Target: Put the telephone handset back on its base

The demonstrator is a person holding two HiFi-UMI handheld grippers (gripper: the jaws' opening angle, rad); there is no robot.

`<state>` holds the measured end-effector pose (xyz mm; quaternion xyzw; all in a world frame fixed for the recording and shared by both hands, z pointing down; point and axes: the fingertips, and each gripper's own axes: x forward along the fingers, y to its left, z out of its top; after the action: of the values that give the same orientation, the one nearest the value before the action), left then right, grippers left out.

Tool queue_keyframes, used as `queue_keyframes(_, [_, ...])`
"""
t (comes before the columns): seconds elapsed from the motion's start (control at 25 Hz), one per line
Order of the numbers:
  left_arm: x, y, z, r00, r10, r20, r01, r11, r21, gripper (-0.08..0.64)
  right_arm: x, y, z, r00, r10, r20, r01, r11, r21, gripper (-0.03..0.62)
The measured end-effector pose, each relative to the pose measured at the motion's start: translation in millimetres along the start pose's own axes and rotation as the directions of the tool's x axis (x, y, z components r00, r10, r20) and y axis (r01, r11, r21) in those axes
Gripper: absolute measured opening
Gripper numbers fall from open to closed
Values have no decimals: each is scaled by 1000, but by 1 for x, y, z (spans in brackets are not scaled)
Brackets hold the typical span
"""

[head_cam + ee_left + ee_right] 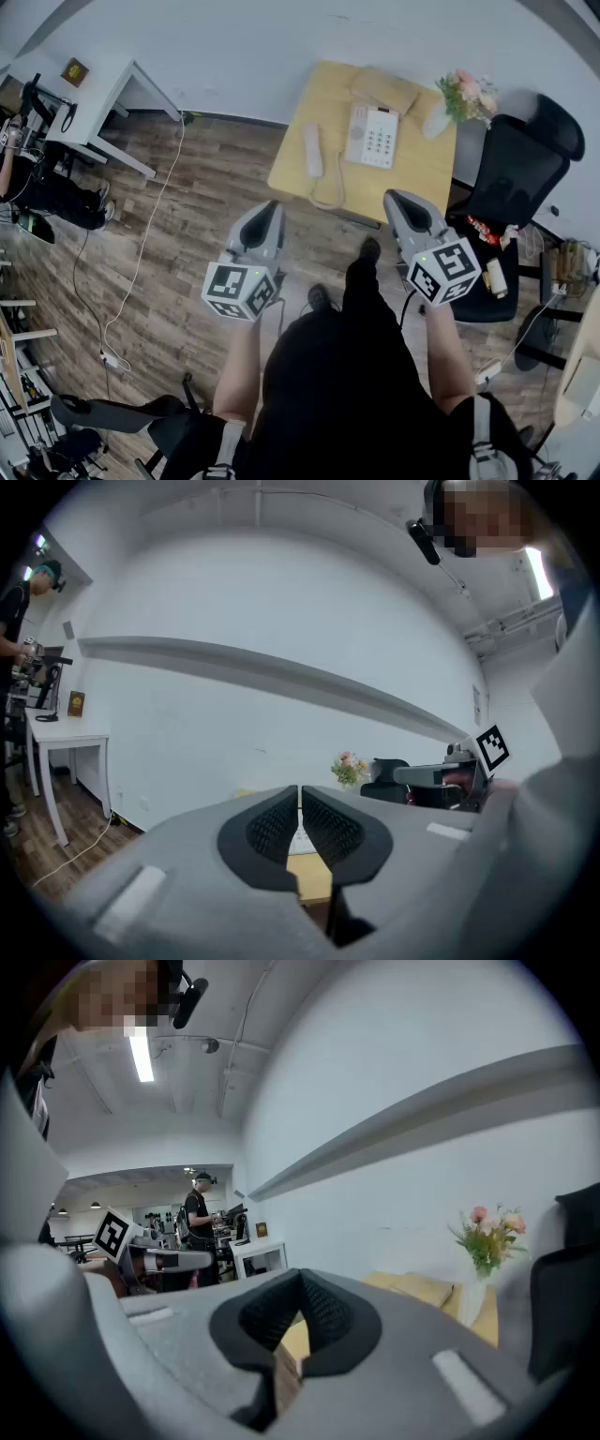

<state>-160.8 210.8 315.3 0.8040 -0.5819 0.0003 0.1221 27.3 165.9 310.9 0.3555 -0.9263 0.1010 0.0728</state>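
Note:
On the small wooden table point(422, 169) a white telephone base point(372, 137) lies flat. The white handset point(313, 150) lies on the tabletop just left of it, off the base, and its coiled cord point(330, 194) loops toward the table's near edge. Both grippers hover over the floor short of the table, apart from the phone. My left gripper point(271, 208) is shut, its ribbed pads meeting with nothing between them point(299, 794). My right gripper point(397, 199) is also shut and empty point(300, 1279). The phone is mostly hidden behind the jaws in both gripper views.
A vase of pink flowers point(466, 94) and a tan padded envelope point(384, 89) sit at the table's back. A black office chair point(520, 159) stands right of the table. A white desk point(94, 94) and a person stand far left, and a cable point(141, 253) trails across the wood floor.

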Motion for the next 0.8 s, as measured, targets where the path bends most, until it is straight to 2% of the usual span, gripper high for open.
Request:
queue_keyframes(0.32, [-14, -3, -4, 1000, -28, -1, 28, 999, 18, 23, -7, 14, 0, 1000, -14, 11, 14, 1000, 2, 0])
queue_keyframes(0.56, [-17, -1, -11, 999, -22, -23, 23, 1000, 13, 21, -10, 17, -5, 1000, -30, 7, 30, 1000, 11, 0])
queue_keyframes(0.8, [-12, 4, -20, 999, -14, -41, 14, 1000, 3, 21, -11, 6, -10, 998, -55, 19, 53, 995, 79, 2])
